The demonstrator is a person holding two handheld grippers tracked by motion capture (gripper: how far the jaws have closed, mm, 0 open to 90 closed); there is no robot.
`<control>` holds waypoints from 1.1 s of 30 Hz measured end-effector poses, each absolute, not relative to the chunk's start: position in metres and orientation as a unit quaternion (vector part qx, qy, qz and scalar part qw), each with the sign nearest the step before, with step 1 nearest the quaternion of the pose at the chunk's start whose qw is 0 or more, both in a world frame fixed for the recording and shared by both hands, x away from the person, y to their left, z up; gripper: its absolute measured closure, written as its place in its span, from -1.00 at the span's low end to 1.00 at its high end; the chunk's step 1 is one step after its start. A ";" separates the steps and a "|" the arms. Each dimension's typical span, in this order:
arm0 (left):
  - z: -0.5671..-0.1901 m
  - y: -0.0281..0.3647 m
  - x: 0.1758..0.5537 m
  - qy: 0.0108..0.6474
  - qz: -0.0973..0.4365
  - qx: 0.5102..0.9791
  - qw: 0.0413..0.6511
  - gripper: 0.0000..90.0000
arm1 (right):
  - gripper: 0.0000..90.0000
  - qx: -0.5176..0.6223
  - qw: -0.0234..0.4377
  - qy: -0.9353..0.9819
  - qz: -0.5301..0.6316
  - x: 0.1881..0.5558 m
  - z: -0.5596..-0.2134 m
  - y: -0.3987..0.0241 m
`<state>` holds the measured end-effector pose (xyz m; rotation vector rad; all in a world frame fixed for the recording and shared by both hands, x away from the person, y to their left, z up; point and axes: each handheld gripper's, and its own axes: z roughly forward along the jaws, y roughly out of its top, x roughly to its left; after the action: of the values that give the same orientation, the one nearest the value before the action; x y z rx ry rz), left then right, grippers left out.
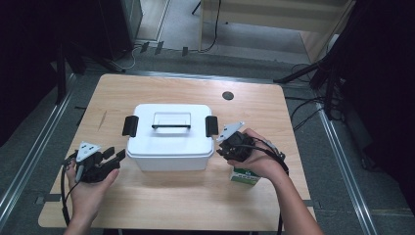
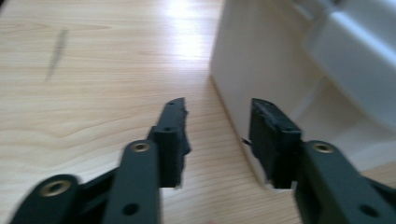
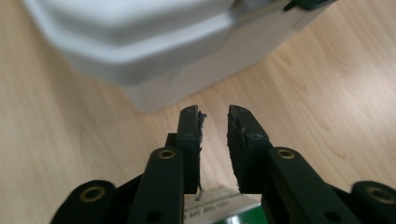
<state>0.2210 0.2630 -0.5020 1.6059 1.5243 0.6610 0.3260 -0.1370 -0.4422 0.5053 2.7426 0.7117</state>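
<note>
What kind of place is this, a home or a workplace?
Most likely a lab or recording studio, not a home. A bare wooden table stands between metal floor rails, dark stands and loose cables surround it, and only a white lidded box and a small carton are set out.

The right gripper (image 3: 215, 116) stands slightly parted over the table (image 3: 70, 154); the white box (image 3: 154, 42) lies at eleven o'clock.
</note>
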 end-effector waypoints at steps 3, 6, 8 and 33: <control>-0.511 0.270 0.214 0.612 0.275 0.628 0.394 -0.26 | 0.49 0.140 0.121 0.952 0.244 0.324 -0.439 -0.142; -0.521 0.272 0.208 0.621 0.295 0.620 0.379 -0.62 | 0.45 0.129 0.119 0.959 0.220 0.324 -0.434 -0.145; -0.523 0.273 0.206 0.620 0.303 0.617 0.378 -0.79 | 0.38 0.125 0.120 0.962 0.209 0.323 -0.432 -0.145; -0.542 0.298 0.193 0.594 0.366 0.592 0.402 -1.00 | -0.30 0.055 0.082 0.989 0.107 0.347 -0.354 -0.120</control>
<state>0.1933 0.2978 -0.5423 1.4973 1.5018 0.9259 0.3475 -0.1204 -0.3545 0.1637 2.9561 0.3189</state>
